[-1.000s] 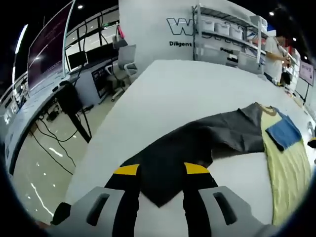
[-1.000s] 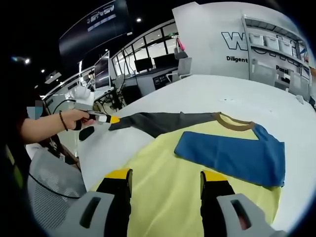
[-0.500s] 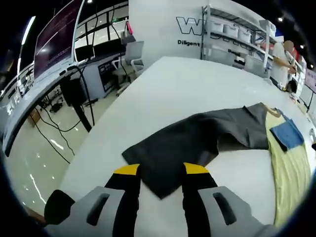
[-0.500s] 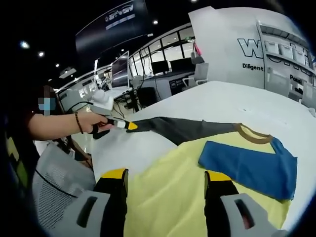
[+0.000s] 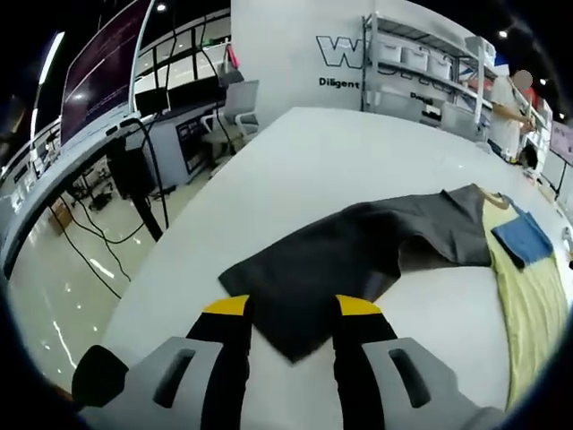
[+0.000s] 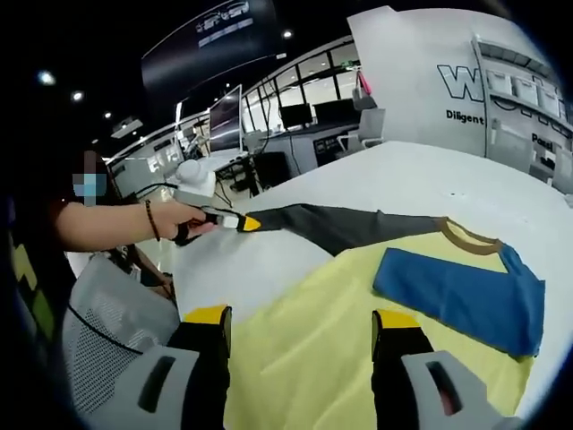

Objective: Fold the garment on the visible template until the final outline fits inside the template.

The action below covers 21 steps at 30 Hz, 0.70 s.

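Garment (image 6: 340, 331) spread flat, lower centre of right gripper view: yellow body, brown collar, blue sleeve (image 6: 461, 300) folded across chest at right. Dark grey sleeve (image 5: 345, 260) stretched out, wrinkled, mid-frame in left gripper view, cuff end nearest.

One garment (image 6: 358, 296): grey sleeve (image 5: 358, 255), blue sleeve (image 6: 466, 296). One table (image 5: 340, 161). Two grippers.

Left gripper (image 5: 293, 309): grey moulded body, black jaws, yellow tips. Right gripper (image 6: 301, 320): same build. At nine o'clock in the right gripper view, a dark beaded bracelet (image 6: 152, 219) circles the person's wrist.
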Each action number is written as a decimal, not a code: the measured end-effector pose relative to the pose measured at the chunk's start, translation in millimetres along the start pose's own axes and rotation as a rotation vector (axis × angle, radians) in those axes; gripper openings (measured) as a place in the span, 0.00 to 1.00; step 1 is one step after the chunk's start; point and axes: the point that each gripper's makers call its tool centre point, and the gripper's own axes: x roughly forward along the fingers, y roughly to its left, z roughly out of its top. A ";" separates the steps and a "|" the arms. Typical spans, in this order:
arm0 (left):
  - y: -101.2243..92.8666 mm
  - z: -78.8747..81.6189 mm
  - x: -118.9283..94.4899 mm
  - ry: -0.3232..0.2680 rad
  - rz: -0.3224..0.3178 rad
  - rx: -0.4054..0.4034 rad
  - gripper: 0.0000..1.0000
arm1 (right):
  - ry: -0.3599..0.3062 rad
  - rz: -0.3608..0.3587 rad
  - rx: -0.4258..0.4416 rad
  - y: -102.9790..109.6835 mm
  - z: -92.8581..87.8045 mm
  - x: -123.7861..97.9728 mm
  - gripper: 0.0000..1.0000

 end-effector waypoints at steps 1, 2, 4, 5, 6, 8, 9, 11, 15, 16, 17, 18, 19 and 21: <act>0.0 0.4 0.4 -0.004 -0.001 0.004 0.29 | 0.000 -0.002 0.001 -0.3 -0.1 -0.3 0.61; 0.1 0.6 0.7 -0.012 -0.001 -0.003 0.29 | 0.001 -0.005 0.003 -1.3 -0.6 -1.4 0.61; 0.1 0.4 0.8 -0.024 -0.002 -0.001 0.28 | 0.001 -0.010 0.006 -2.5 -0.7 -2.4 0.61; 0.6 0.4 1.0 -0.036 -0.001 -0.005 0.27 | 0.000 -0.012 0.007 -2.8 -0.7 -3.1 0.61; 1.0 1.2 1.4 -0.047 -0.001 0.001 0.22 | 0.001 -0.013 0.008 -3.0 -0.8 -3.5 0.61; 2.0 2.0 1.9 -0.052 0.005 -0.004 0.15 | 0.004 -0.017 0.008 -3.8 -1.5 -4.2 0.60; 1.9 2.5 2.4 -0.052 0.004 -0.002 0.11 | 0.005 -0.018 0.008 -3.8 -1.7 -4.5 0.60; 1.9 3.8 4.1 -0.052 0.004 0.008 0.03 | 0.004 -0.018 0.009 -3.1 -1.8 -5.3 0.60; 5.4 6.3 5.0 -0.058 0.004 0.015 0.00 | 0.003 -0.023 0.012 -2.3 -2.4 -6.9 0.60; 7.8 8.8 5.2 -0.053 0.003 0.017 0.00 | 0.001 -0.023 0.018 -2.2 -2.3 -7.4 0.60; 10.3 9.8 4.6 -0.053 0.011 0.017 0.00 | 0.001 -0.024 0.020 -2.5 -2.2 -7.8 0.60; 11.7 15.7 2.5 -0.078 0.003 0.008 0.00 | -0.001 -0.026 0.018 -2.7 -1.6 -8.3 0.60; 12.7 21.4 0.7 -0.102 0.000 -0.012 0.00 | -0.001 -0.028 0.016 -2.9 -1.2 -8.7 0.60; 16.8 28.8 -3.7 -0.110 0.001 -0.003 0.00 | -0.004 -0.030 0.015 -3.3 -0.1 -9.2 0.60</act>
